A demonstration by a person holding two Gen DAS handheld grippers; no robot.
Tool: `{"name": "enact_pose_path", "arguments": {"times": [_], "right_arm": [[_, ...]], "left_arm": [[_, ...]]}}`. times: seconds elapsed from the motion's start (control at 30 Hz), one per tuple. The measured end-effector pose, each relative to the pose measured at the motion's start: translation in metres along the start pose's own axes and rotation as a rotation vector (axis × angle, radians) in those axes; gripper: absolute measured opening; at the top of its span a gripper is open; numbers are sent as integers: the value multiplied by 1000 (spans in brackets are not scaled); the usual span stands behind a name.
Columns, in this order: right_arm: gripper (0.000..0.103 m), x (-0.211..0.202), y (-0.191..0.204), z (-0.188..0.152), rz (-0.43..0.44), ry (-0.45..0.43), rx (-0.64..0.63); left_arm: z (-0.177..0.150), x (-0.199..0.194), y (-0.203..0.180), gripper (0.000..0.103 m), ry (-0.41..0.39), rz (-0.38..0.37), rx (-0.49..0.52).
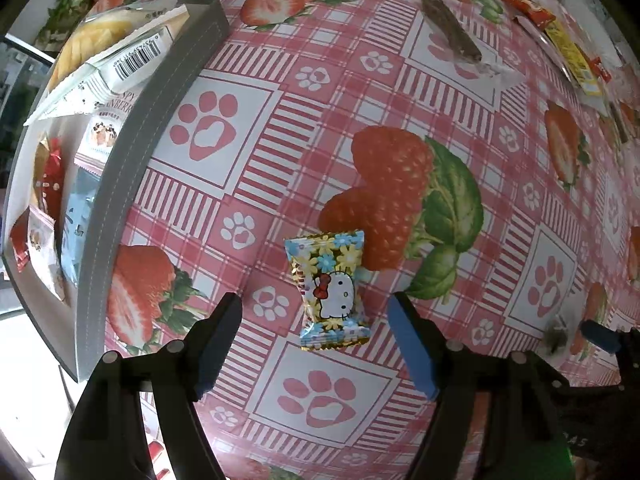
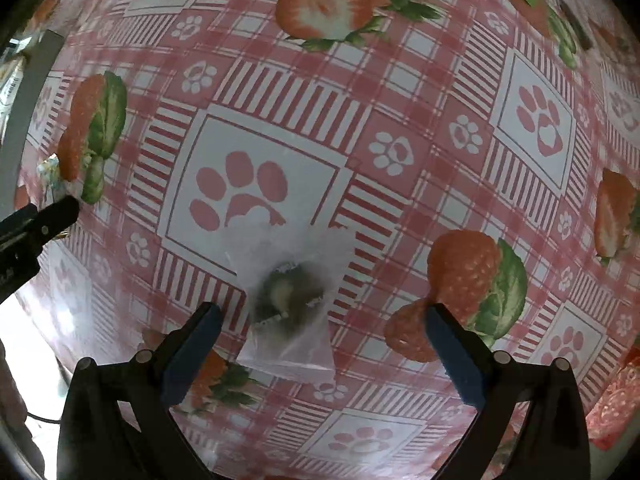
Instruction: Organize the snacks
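Note:
A Hello Kitty candy packet [image 1: 330,288] with a flower print lies flat on the strawberry tablecloth. My left gripper [image 1: 318,308] is open, its fingers on either side of the packet's lower half and apart from it. A clear wrapped snack with a dark round piece inside [image 2: 289,300] lies on the cloth in the right wrist view. My right gripper [image 2: 322,318] is open around it, not touching. A grey box [image 1: 132,168] holding several snack packs stands at the left. The right gripper also shows in the left wrist view [image 1: 600,336], beside the clear snack [image 1: 558,334].
A brown wrapped stick snack [image 1: 452,28] lies far across the table. Red and yellow packets [image 1: 556,32] lie at the far right. The box's grey edge [image 2: 24,120] and the left gripper's finger [image 2: 48,212] show at the left of the right wrist view.

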State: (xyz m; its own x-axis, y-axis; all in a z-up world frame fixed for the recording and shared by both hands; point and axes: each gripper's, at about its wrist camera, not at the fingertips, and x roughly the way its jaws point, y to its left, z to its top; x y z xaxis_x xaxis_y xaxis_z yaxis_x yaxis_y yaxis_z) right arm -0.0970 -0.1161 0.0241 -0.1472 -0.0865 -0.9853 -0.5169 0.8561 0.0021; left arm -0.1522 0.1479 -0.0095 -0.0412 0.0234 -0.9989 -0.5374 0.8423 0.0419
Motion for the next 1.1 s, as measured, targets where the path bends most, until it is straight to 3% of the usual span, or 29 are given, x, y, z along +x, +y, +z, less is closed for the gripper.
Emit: {"name": "enact_pose_path", "arguments": {"times": [0.13,0.2,0.27,0.3,0.37,0.4,0.43,0.57,0.63,0.77,0.93,1.1], "right_arm": [[102,-10,-18,0,28,-2,20],[98,-21,-38,-1,29,-7,14],[91,-26,-35,2,18,-22,-3],[83,-28,-31,3,7,-27,-10],[59,-34,-30,2,-20,-46,-22],[51,-37,-31,2,-24,-56,-22],[30,-41,-33,2,-27,-67,-25],[30,-47,-35,4,57,-54,-16],[30,-58,-43,4,149,-60,27],[30,-79,-36,8,214,-83,54],[30,-109,8,25,265,-126,21],[30,-133,74,43,308,-159,-19]], "left_arm": [[-1,-6,-1,78,2,5,6],[0,-8,-2,78,5,6,7],[1,-11,-3,78,8,11,12],[1,-11,-4,76,10,10,20],[1,-15,-9,50,13,-34,46],[1,-17,-13,42,9,-31,65],[1,-19,-17,27,7,-28,85],[1,-23,-25,27,4,-53,125],[2,-31,-23,27,-22,-76,135],[4,-61,-8,27,-82,-124,161],[8,-92,33,27,-138,-160,154],[12,-108,102,27,-163,-149,128]]}}
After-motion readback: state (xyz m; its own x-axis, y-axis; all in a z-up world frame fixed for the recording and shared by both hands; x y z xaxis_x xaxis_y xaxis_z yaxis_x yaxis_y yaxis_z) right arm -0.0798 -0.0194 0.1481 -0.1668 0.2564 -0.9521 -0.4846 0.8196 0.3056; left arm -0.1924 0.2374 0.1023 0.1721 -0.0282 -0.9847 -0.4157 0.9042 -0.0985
